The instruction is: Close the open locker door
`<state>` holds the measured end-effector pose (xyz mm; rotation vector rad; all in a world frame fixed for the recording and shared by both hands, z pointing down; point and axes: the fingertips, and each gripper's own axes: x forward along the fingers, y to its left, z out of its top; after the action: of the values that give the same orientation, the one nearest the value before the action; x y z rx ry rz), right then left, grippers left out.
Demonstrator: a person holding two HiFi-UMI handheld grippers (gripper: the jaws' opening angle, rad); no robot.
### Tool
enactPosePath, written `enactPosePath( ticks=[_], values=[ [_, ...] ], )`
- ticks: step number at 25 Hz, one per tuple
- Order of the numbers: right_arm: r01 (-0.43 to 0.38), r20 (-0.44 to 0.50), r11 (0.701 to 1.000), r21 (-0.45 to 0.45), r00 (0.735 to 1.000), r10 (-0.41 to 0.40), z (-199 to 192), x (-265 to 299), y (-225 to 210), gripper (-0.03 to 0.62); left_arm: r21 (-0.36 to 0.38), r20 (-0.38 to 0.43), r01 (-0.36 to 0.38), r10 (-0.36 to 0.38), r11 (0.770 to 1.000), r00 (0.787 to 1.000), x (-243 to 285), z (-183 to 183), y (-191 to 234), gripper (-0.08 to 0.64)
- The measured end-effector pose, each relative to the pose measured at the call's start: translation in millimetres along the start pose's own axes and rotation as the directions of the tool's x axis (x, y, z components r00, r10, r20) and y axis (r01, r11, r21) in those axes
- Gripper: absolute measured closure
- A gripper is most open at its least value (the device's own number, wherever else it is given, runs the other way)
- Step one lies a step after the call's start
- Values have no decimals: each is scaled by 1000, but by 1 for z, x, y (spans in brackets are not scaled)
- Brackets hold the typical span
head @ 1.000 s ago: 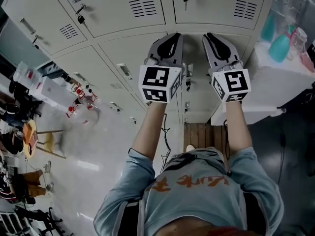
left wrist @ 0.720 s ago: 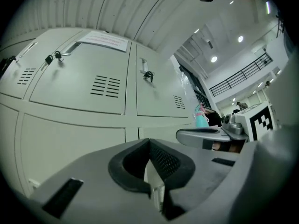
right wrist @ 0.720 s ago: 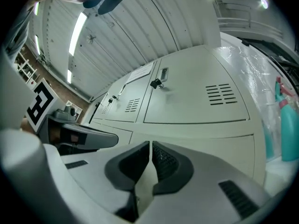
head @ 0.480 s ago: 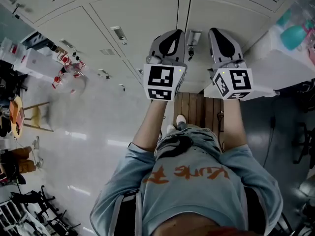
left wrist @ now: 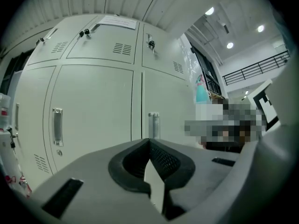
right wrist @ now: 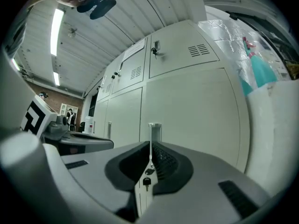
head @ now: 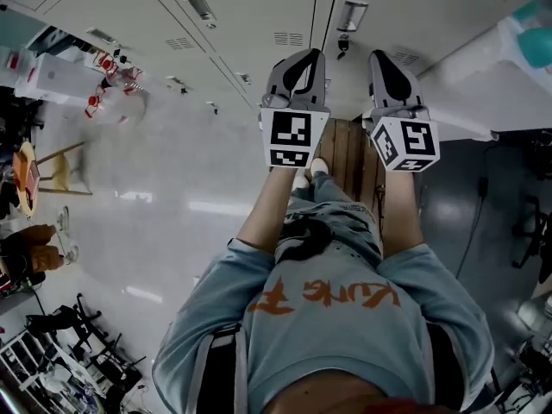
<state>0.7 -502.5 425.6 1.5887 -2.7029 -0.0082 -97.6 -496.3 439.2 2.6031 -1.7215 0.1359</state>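
Pale grey lockers (head: 259, 15) fill the top of the head view. The door (right wrist: 191, 115) ahead of me has a vertical handle (head: 352, 14) with a key (head: 343, 46) hanging under it. It lies flush with its neighbours, and no door in view stands ajar. My left gripper (head: 297, 54) and right gripper (head: 385, 56) are held side by side, short of the doors and touching nothing. The left gripper's jaws (left wrist: 149, 143) meet tip to tip. The right gripper (right wrist: 149, 146) is shut too; the handle (right wrist: 154, 130) and key (right wrist: 146, 181) show behind its slit.
A white counter (head: 483, 84) with a teal bottle (head: 539, 41) stands right of the lockers. Wooden boards (head: 349, 149) lie at the lockers' foot. Stools and clutter (head: 34, 179) sit far left. The person's feet and torso fill the lower middle.
The lockers have slid toward the top of the head view, with more floor and the person's body showing. Both grippers stay side by side.
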Motion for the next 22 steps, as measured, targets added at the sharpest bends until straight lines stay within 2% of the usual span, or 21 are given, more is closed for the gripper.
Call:
enactPosePath(
  ticks=[6,11,22],
  values=[
    [19,-35,1000,12,999,-18,-23,-14,4,555,-66,-41,-51,48,997,998,-10,-35,7,541],
    [2,-44,1000,-9,999,-2,-24,-14,8,555,-76,-28,-77,75,994,997,-15,-32,17,541],
    [-59,-49,997,-55,997,56,-20,9,27,555,-81,-10,-71,71,994,997,-22,-25,27,541]
  ],
)
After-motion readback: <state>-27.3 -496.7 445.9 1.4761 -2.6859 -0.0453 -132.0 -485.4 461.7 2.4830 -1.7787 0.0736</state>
